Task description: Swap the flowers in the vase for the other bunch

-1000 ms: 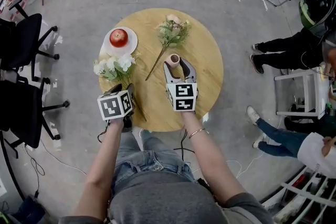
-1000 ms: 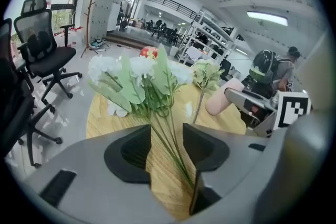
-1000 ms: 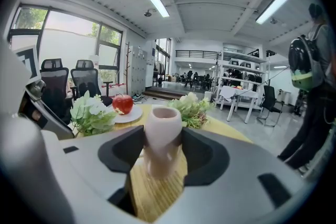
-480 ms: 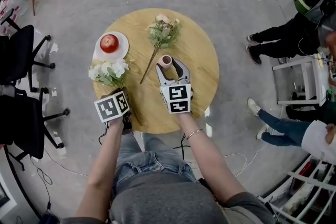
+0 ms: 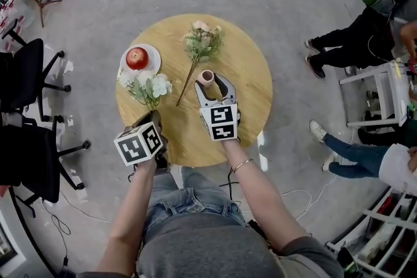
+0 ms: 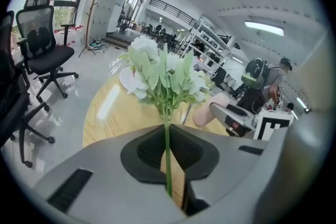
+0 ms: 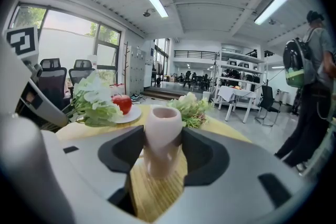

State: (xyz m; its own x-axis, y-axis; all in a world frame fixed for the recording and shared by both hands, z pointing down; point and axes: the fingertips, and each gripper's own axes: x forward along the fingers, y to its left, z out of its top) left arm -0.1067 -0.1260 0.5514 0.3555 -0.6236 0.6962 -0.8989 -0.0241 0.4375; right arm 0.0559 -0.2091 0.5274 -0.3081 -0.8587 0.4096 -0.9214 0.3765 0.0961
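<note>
Since the earlier frame, the white bunch (image 5: 148, 84) has risen off the worktop (image 5: 251, 97) with the left claw (image 5: 154, 119); its heads now stand above the claw's tips instead of lying flat. Left claw: jaws closing, with the thin green stem (image 6: 167, 155) pinched between the pads. Right claw (image 5: 214, 89): closed on the pink vase (image 7: 163, 128), which stands upright on the wood, to the right of the left claw. Beyond the right claw's tips lies the other bunch (image 5: 201, 42), pale pink and green, its stem pointing back toward the claws. Ahead of the left claw, a red apple (image 5: 137, 57) sits on a white plate (image 5: 152, 64).
</note>
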